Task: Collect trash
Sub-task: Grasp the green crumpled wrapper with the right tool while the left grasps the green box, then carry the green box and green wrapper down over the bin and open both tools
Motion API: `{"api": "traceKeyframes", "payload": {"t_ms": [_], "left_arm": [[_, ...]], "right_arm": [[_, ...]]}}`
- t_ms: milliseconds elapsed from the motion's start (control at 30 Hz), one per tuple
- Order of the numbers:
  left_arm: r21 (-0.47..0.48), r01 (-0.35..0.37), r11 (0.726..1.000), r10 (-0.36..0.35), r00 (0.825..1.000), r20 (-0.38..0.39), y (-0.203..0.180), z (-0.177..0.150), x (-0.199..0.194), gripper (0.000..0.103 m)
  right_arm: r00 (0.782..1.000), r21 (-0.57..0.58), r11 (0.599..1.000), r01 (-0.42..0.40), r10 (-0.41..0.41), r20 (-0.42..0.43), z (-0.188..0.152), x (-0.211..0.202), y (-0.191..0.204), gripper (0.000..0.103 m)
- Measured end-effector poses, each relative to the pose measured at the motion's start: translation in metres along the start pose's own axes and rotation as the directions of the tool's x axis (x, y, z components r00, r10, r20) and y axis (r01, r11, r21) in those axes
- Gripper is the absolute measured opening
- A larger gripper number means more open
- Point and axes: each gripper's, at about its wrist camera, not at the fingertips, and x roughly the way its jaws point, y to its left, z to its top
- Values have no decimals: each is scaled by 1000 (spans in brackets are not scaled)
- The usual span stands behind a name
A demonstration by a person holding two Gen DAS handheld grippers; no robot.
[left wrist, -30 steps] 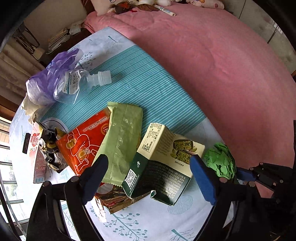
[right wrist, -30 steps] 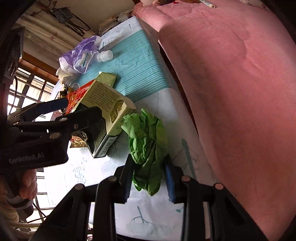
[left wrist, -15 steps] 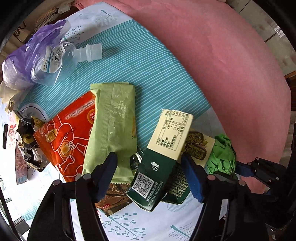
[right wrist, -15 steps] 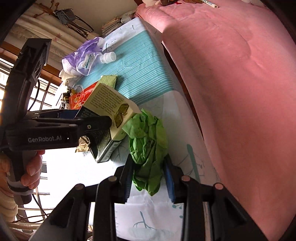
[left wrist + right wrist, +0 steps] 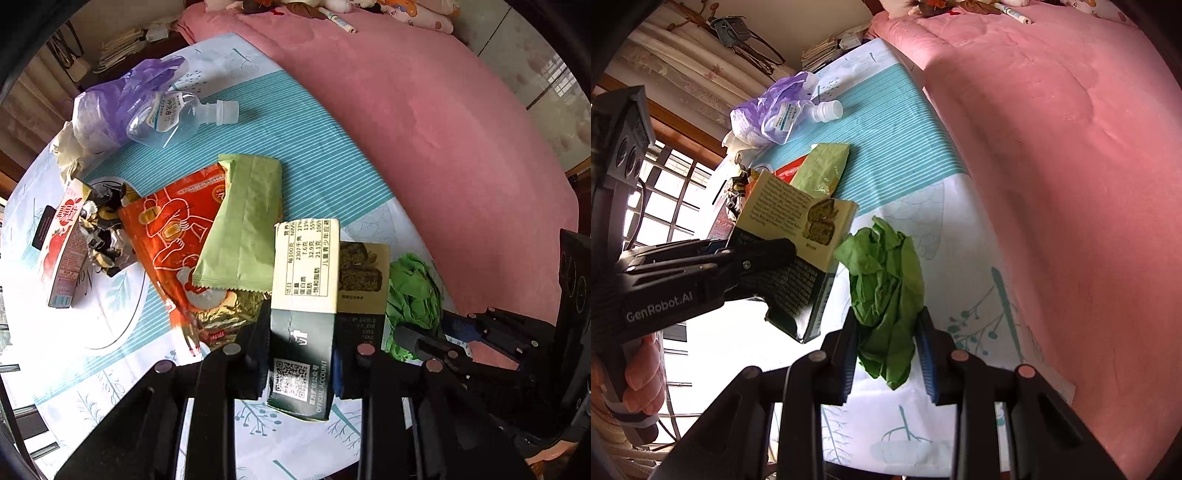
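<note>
My left gripper (image 5: 301, 354) is shut on a dark green and cream snack box (image 5: 306, 295) and holds it lifted above the table; the box also shows in the right wrist view (image 5: 798, 236), with the left gripper (image 5: 753, 258) clamped on it. My right gripper (image 5: 888, 350) is shut on a crumpled green paper ball (image 5: 886, 284), also seen in the left wrist view (image 5: 413, 291). On the table lie a light green wrapper (image 5: 243, 225), an orange-red packet (image 5: 177, 229), a gold wrapper (image 5: 225, 317) and a clear plastic bottle (image 5: 177, 114).
A purple plastic bag (image 5: 118, 107), a red drink carton (image 5: 62, 243) and crumpled dark wrappers (image 5: 103, 225) lie at the table's left. A pink bed (image 5: 443, 122) borders the patterned tablecloth (image 5: 110, 369) on the right. A barred window (image 5: 661, 206) is at the left.
My left gripper closed on the snack box and raised it, turning it upright. My right gripper stayed shut on the green paper ball, barely moving.
</note>
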Motion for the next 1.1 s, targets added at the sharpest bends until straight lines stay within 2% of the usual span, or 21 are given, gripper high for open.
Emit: {"api": "traceKeyframes", "payload": {"t_ms": [167,267,433,567,700,900,1100], "left_arm": [[2,-10,1000,10,997,70,6,-49,-40,23],[5,-9,1000,8,994,111,27,-78,-71,23],[17,-11,1000,7,983,185,53,-143,-108,24],[24,-3,1000,-3,976,217,71,-185,-120,24],[14,17,1000,-20,980,197,86,-223,-116,24],[-24,24,999,-20,989,149,95,-273,-92,24],[-104,37,994,-28,996,90,84,-319,-39,24]], "right_arm": [[999,-22,1000,11,-11,33,-24,-15,32,29],[998,-29,999,21,-20,62,-44,-26,59,29],[991,-40,998,51,-45,122,-88,-45,107,29],[987,-31,996,80,-74,143,-130,-49,140,29],[987,-16,995,95,-92,131,-170,-40,161,29],[993,-38,993,115,-115,16,-213,-9,170,29],[985,-163,976,146,-158,-63,-241,35,159,29]]}}
